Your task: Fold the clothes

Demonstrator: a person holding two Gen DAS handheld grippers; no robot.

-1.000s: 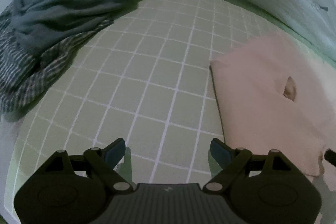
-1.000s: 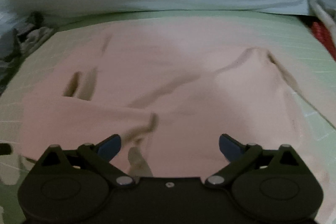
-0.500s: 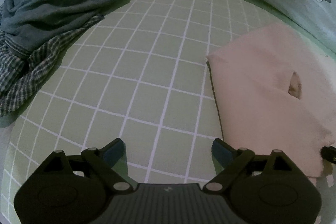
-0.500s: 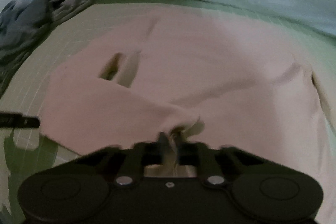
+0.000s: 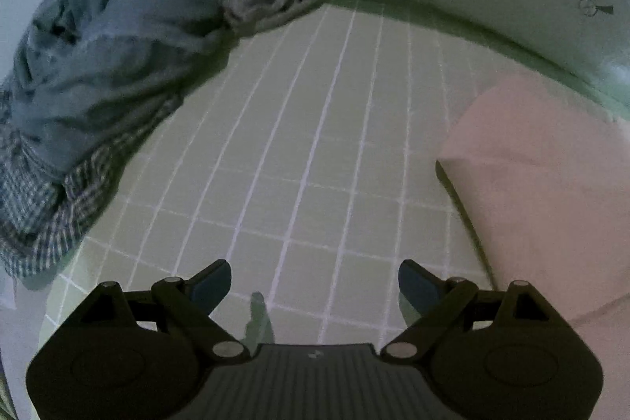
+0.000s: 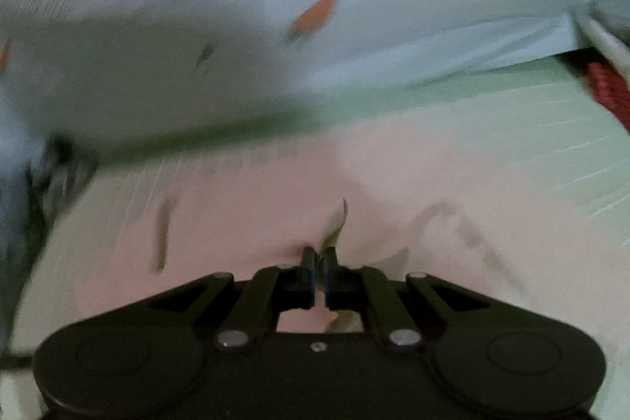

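Item: pink garment [image 6: 393, 191], spread on the green grid mat [image 5: 315, 144]; since a second ago the right gripper [image 6: 319, 264] has gone from wide apart to pinched on a fabric edge between its jaws, carrying it forward. Left gripper [image 5: 314, 280]: jaws wide, holding nothing, garment off to their right, unfolded clothes heap [image 5: 98, 73] far left ahead. Judgement: a fold is under way.

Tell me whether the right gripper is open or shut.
Shut: the right gripper has its fingers pressed together on a pinch of the pink garment.

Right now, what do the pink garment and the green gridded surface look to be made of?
Pink garment: soft matte knit, probably cotton; it puckers where the right gripper pinches it. Green gridded mat: smooth and flat with printed white lines, maybe vinyl or rubber; hard to confirm.
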